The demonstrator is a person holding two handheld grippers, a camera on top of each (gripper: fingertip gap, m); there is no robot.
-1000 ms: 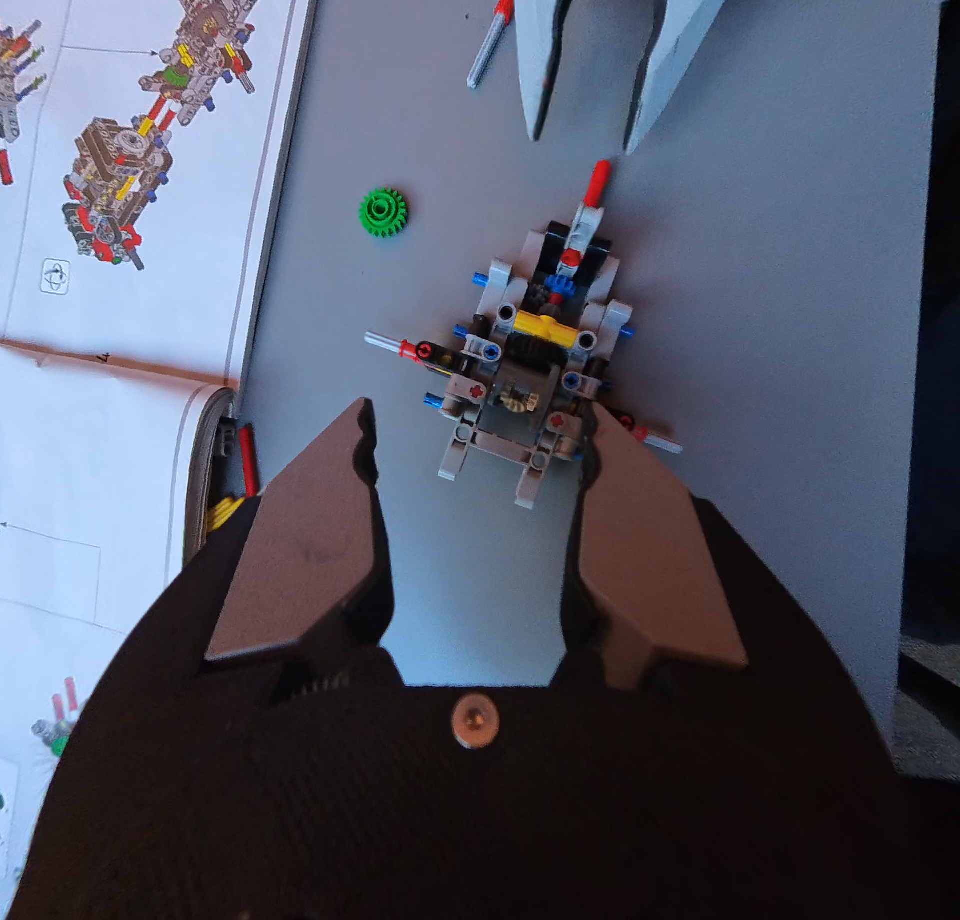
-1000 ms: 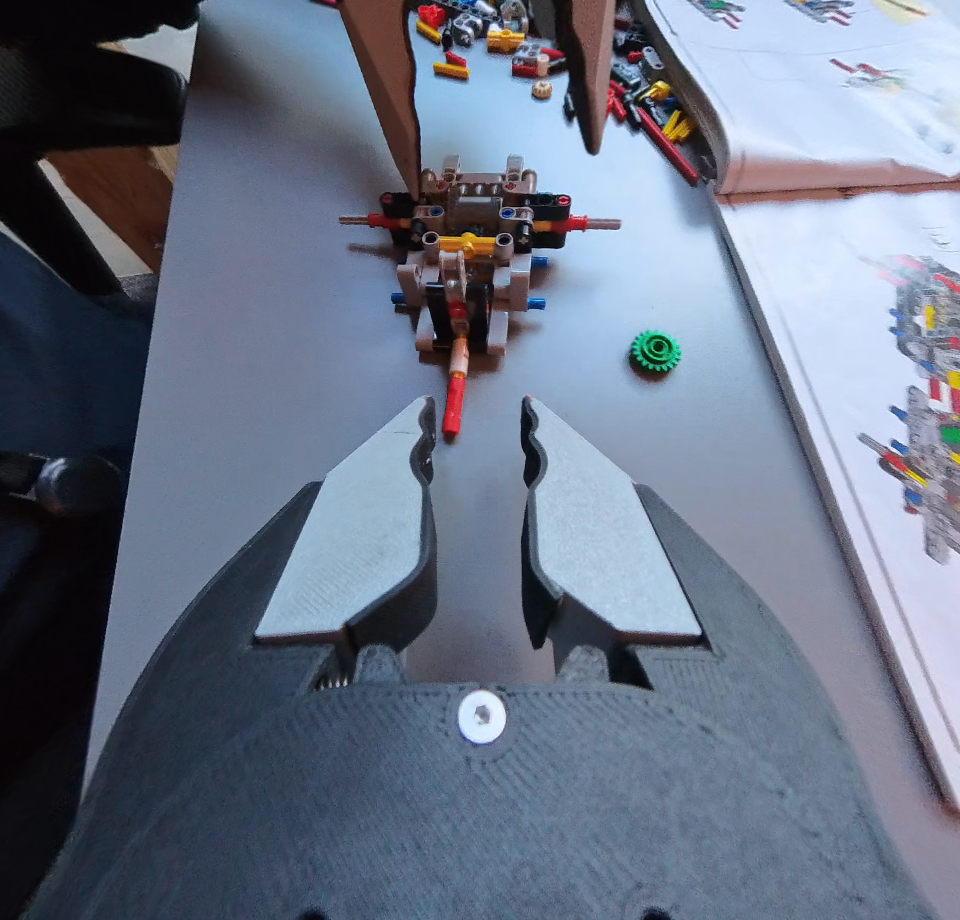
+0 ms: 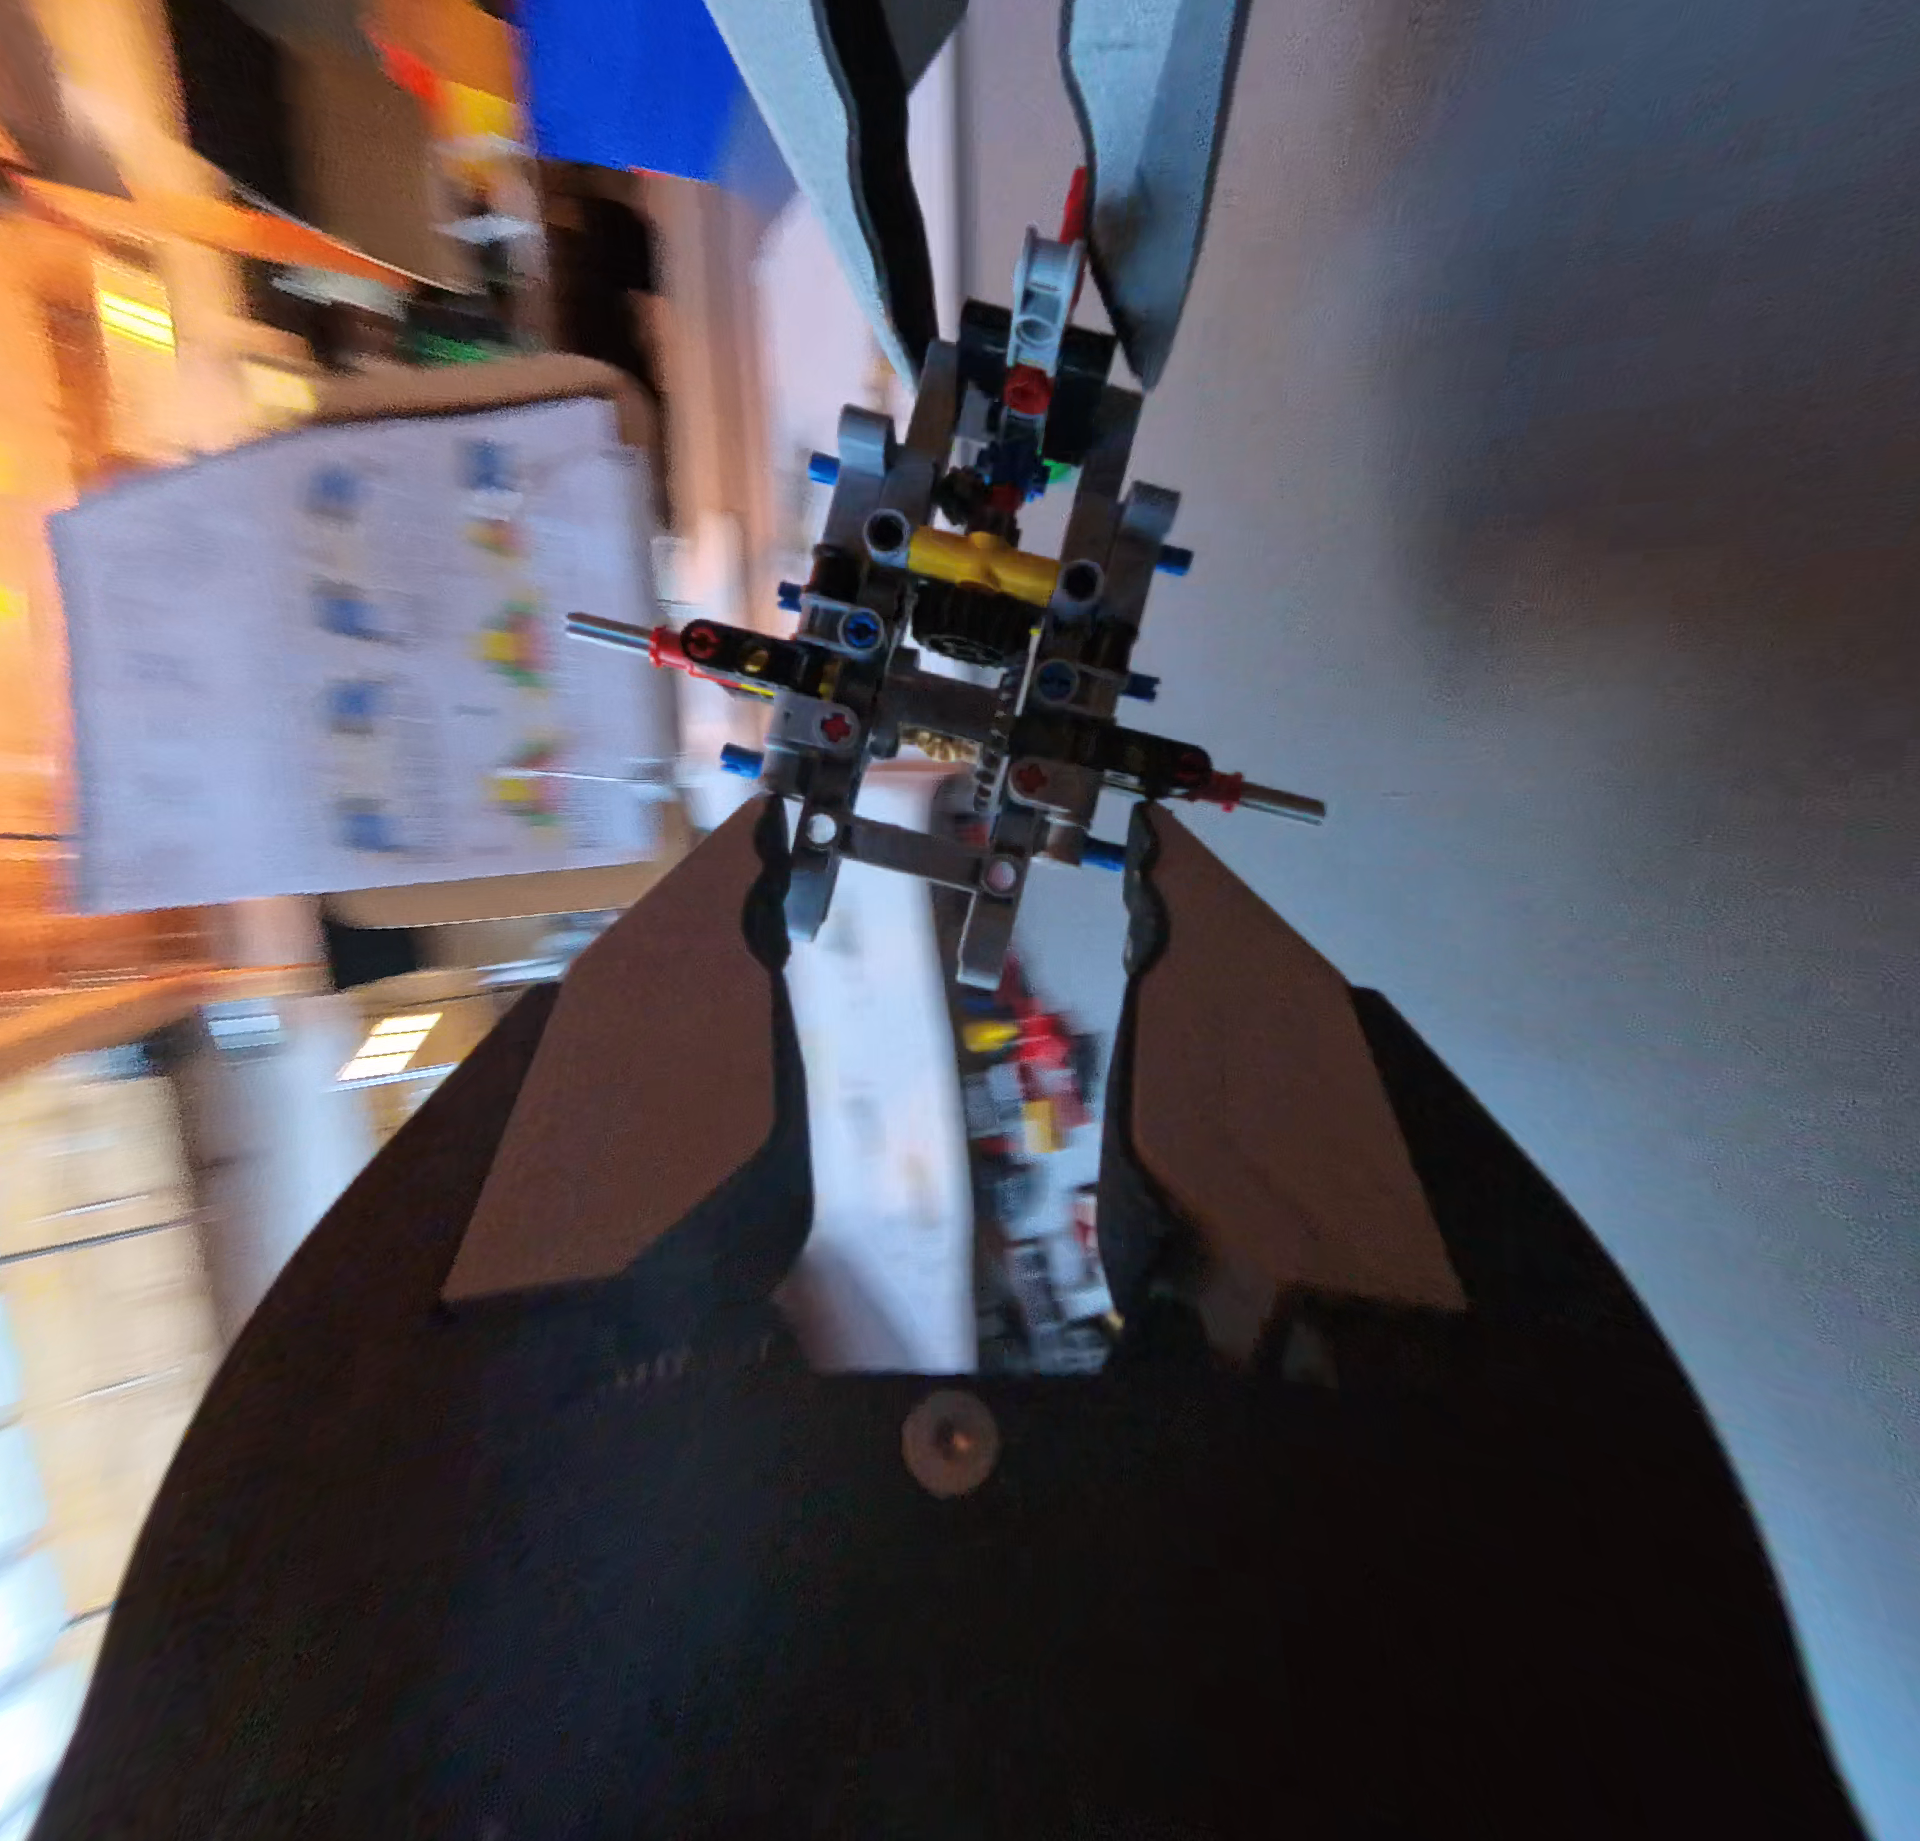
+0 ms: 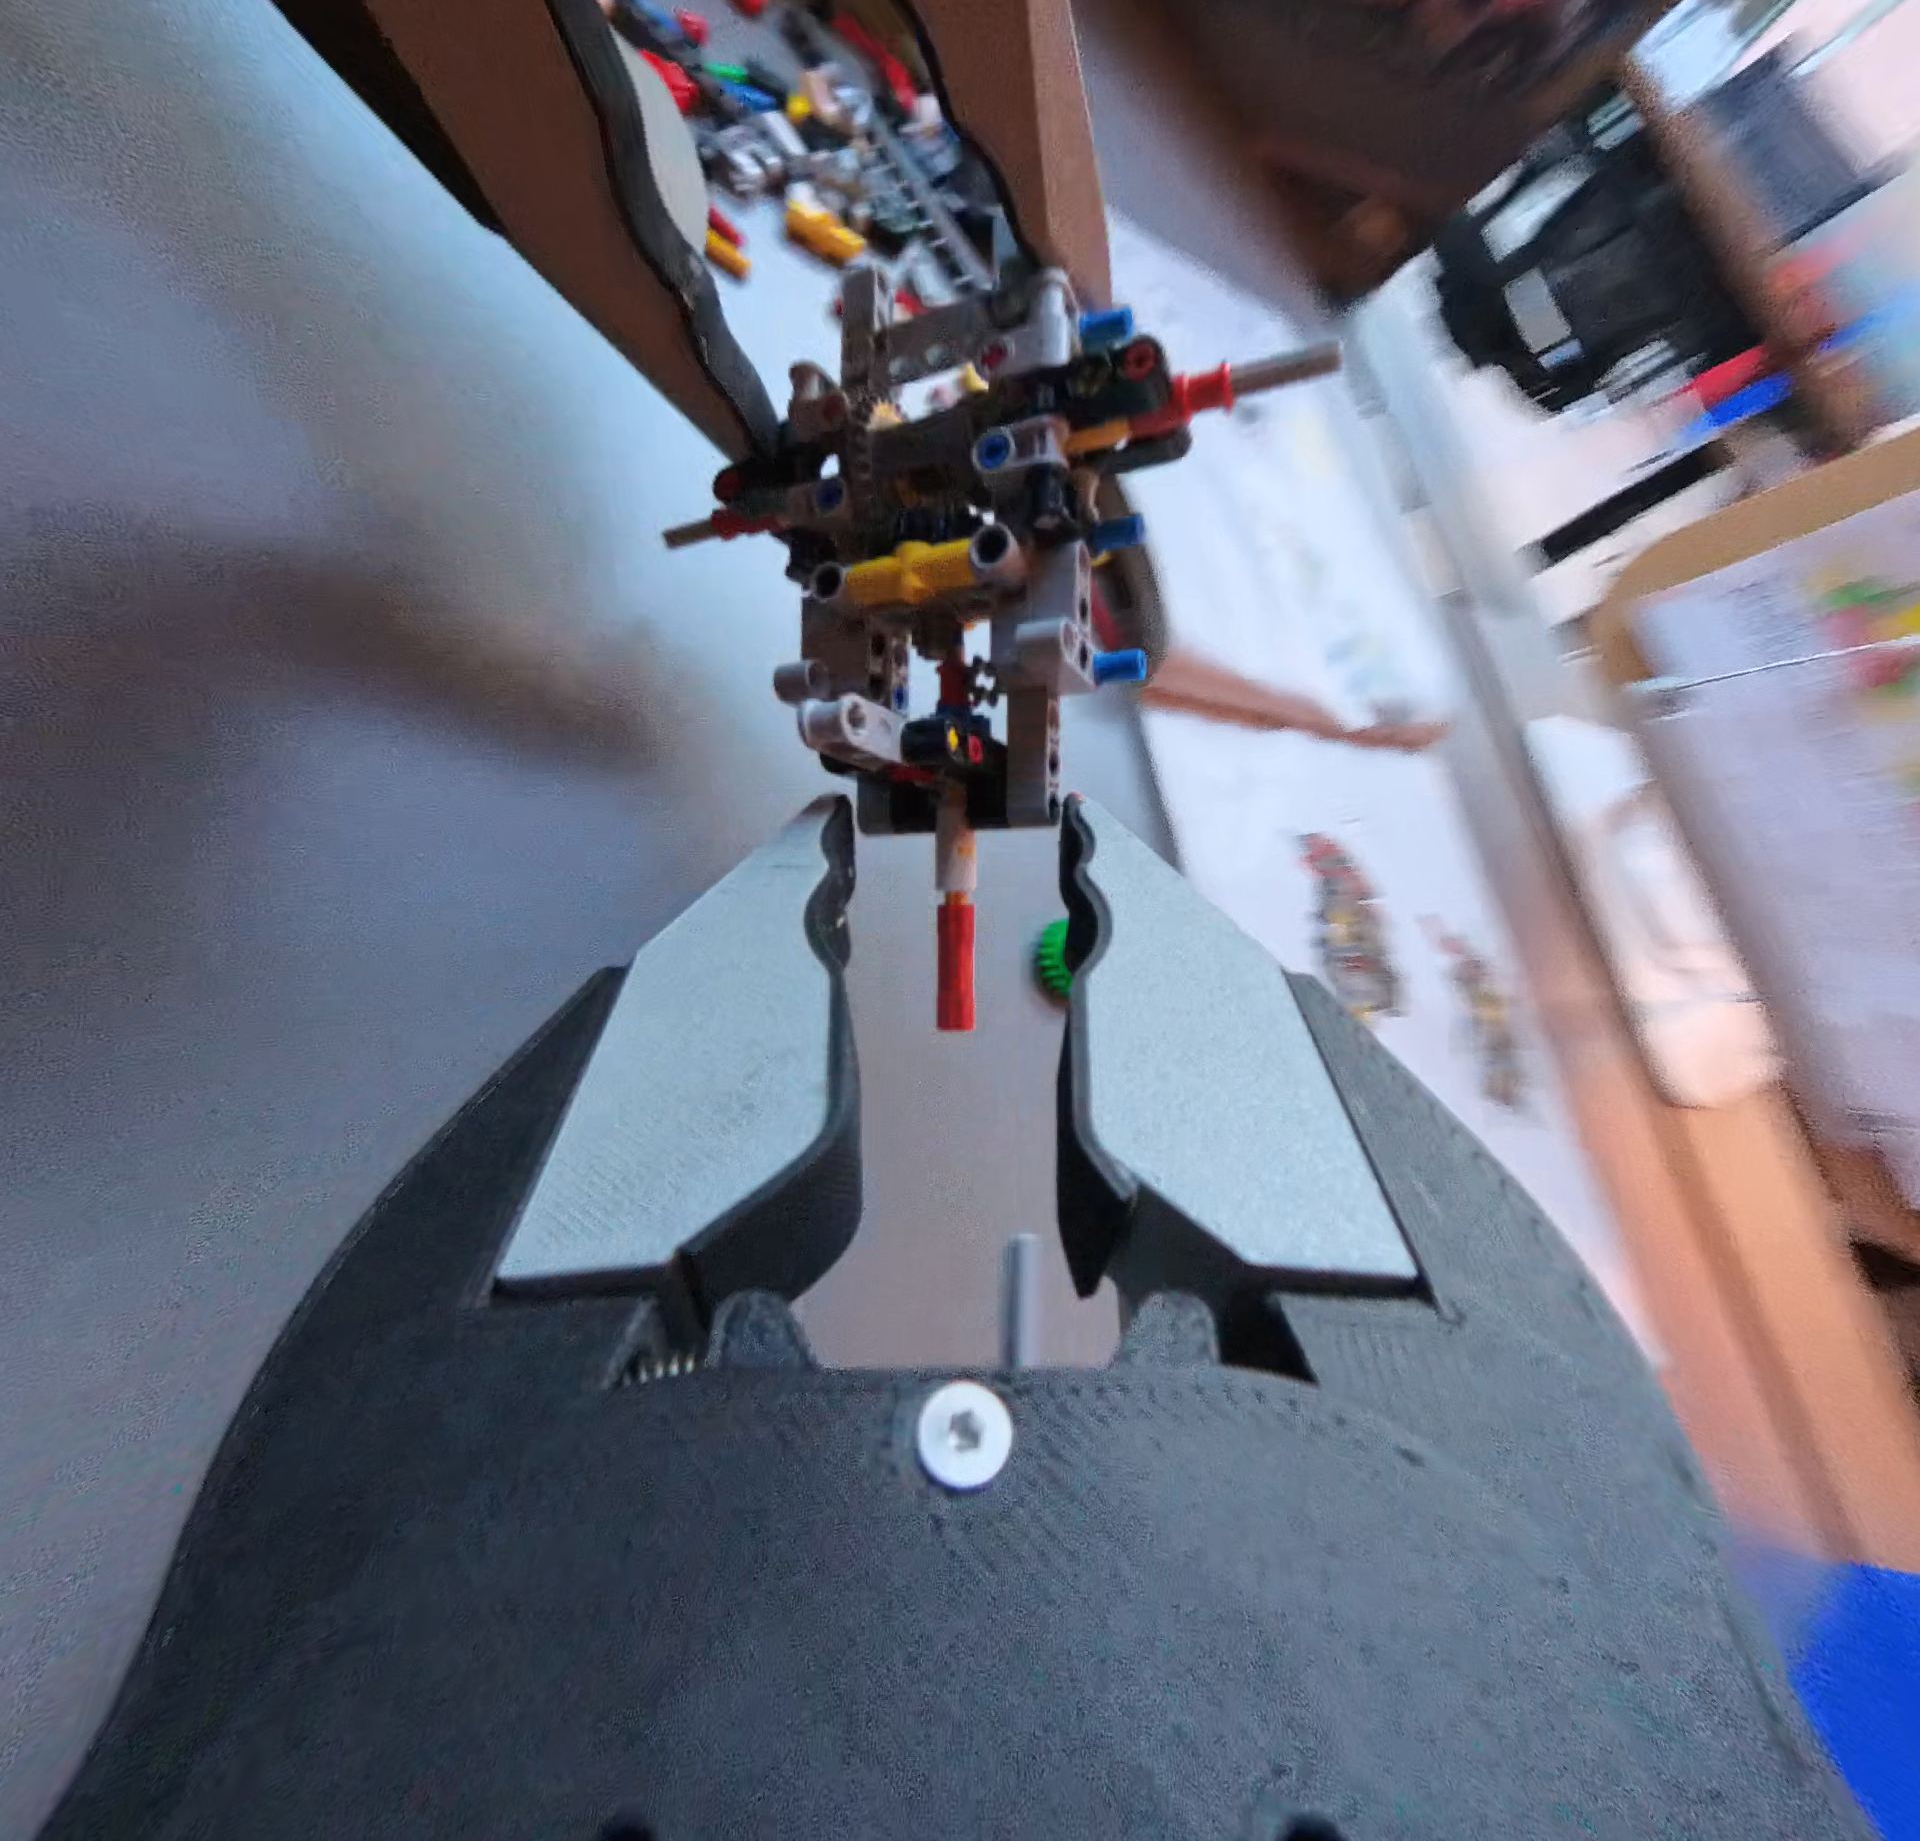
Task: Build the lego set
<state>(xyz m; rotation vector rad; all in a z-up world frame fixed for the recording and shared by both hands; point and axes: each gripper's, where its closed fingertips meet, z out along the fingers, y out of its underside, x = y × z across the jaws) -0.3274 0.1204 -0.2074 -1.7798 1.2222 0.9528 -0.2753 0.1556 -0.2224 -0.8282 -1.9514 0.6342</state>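
1. A second ago the model [image 3: 977, 648] sat flat on the table [image 4: 312, 441], with your tongs just off each end. Now it's up in the air and tipped over, and the room behind it is smeared with blur.
2. Your left tongs [image 3: 956, 835] have narrowed and pinch the model's wide end, pads against its outer grey leg and blue pin.
3. Your right tongs [image 4: 956, 815] have come forward and clamp the narrow black-and-grey end, so the red axle [image 4: 954, 970] pokes back between the fingers without touching them.
4. So the model hangs between both tongs, end to end. The green gear [image 4: 1051, 960] lies down on the table, beside the booklet [image 3: 364, 648].
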